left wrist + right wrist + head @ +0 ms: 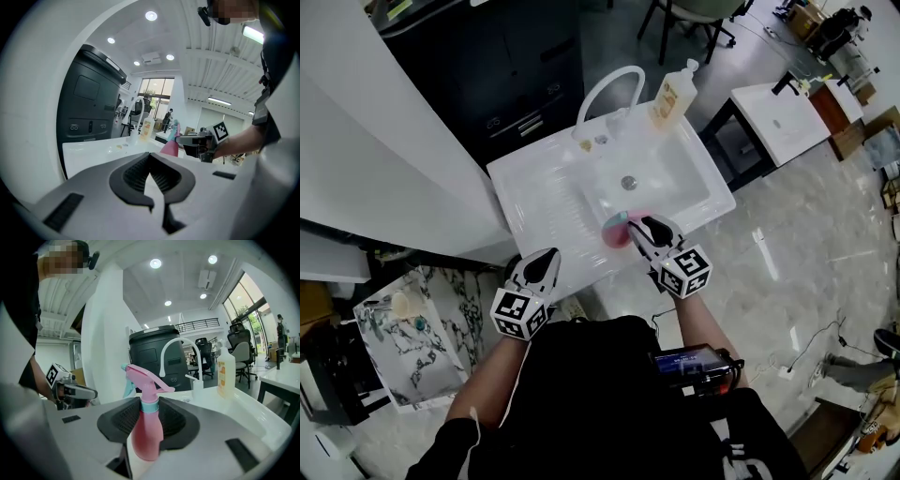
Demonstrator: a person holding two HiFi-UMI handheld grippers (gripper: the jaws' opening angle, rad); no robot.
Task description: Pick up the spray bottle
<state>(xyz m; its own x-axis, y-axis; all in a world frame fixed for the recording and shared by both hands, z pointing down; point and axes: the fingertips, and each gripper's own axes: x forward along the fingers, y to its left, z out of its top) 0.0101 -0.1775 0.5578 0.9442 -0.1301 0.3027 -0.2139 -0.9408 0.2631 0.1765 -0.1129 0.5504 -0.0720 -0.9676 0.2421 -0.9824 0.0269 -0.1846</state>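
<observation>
A pink spray bottle (615,229) with a teal collar and pink trigger head stands upright between the pads of my right gripper (637,228), which is shut on its body over the front edge of the white sink (534,187). The right gripper view has the bottle (146,427) filling the jaws' middle, nozzle to the right. My left gripper (542,266) hangs at the sink's front left edge, its pads together with nothing in them. Looking along the left gripper (151,176), I see the bottle (170,146) and the right gripper (199,143) off to the right.
A curved white faucet (609,89) and a clear soap bottle (673,94) stand at the sink's far side. Behind it is a dark cabinet (506,66). A white table (778,117) stands to the right, a marbled box (412,337) on the floor at left.
</observation>
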